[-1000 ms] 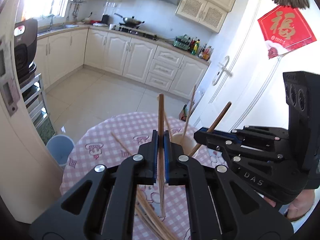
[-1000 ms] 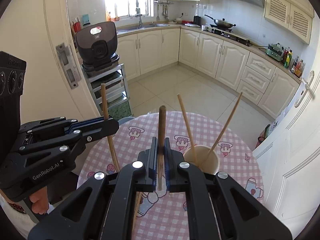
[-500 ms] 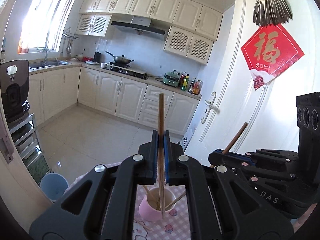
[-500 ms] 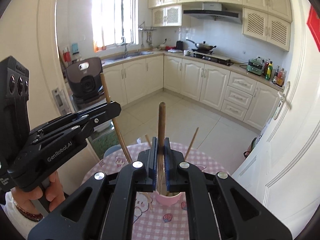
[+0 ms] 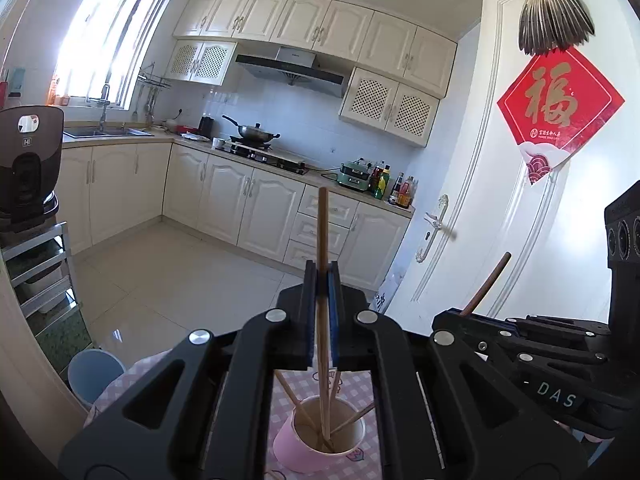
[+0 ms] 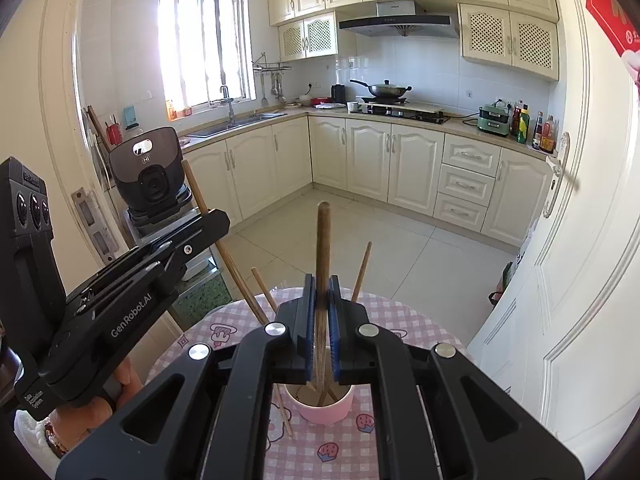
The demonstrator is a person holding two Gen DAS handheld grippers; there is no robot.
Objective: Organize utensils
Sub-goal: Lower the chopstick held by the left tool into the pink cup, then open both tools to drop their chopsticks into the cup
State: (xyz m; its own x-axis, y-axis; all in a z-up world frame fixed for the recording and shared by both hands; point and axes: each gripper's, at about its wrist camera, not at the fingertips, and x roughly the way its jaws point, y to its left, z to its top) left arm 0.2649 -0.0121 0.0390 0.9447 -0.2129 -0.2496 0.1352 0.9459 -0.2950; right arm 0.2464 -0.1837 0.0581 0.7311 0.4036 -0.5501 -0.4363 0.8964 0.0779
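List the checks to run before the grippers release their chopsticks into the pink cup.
1. left gripper jaws shut on the light chopstick: ok.
2. right gripper jaws shut on the dark chopstick: ok.
3. pink cup upright on the table: ok.
4. Each stick lines up with the cup mouth in its own wrist view: ok.
5. Both lower tips below the rim: cannot tell.

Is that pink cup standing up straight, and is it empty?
The pink cup stands upright on the checked tablecloth, mouth up. It is not empty: several chopsticks lean inside it.
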